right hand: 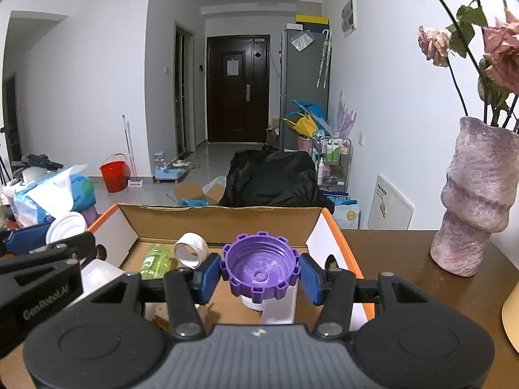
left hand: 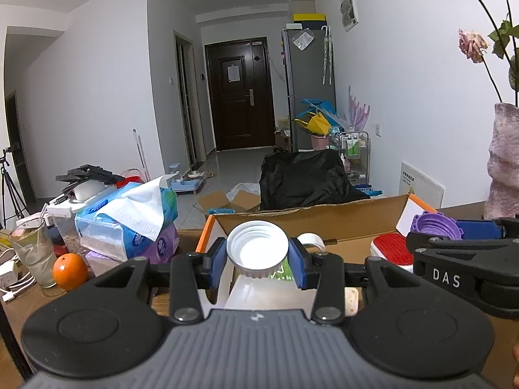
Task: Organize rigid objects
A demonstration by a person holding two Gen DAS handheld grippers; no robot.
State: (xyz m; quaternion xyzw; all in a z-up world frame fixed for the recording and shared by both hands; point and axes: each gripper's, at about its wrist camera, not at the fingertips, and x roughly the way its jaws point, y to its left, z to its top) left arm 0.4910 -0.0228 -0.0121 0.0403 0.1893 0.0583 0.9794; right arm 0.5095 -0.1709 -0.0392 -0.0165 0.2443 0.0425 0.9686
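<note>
- Landmark = cardboard box [right hand: 223, 223], open-topped w/ orange-edged flaps, sitting on brown tabletop [right hand: 402, 265].
- Left gripper [left hand: 258, 254]: blue fingers [left hand: 218, 261] pinching white cap [left hand: 257, 247] by its sides, open threaded side facing cam; held above box's left part.
- Right gripper [right hand: 259, 274]: fingers [right hand: 207, 274] pinching purple cap [right hand: 259, 269], notched rim, hollow side to cam; held above box's middle.
- Inside box: tape roll [right hand: 190, 249] near back wall, green bottle [right hand: 155, 261] lying just left of roll, white jug [left hand: 259, 291] under white cap.
- Left of box: tissue pack [left hand: 129, 223], orange [left hand: 70, 271], glass [left hand: 34, 256] further out.
- Right of box: pinkish vase [right hand: 475, 201] w/ dried roses [right hand: 433, 45], well apart from box, upright on tabletop.
- Behind box, off tabletop: black bag [right hand: 269, 175] on floor.
</note>
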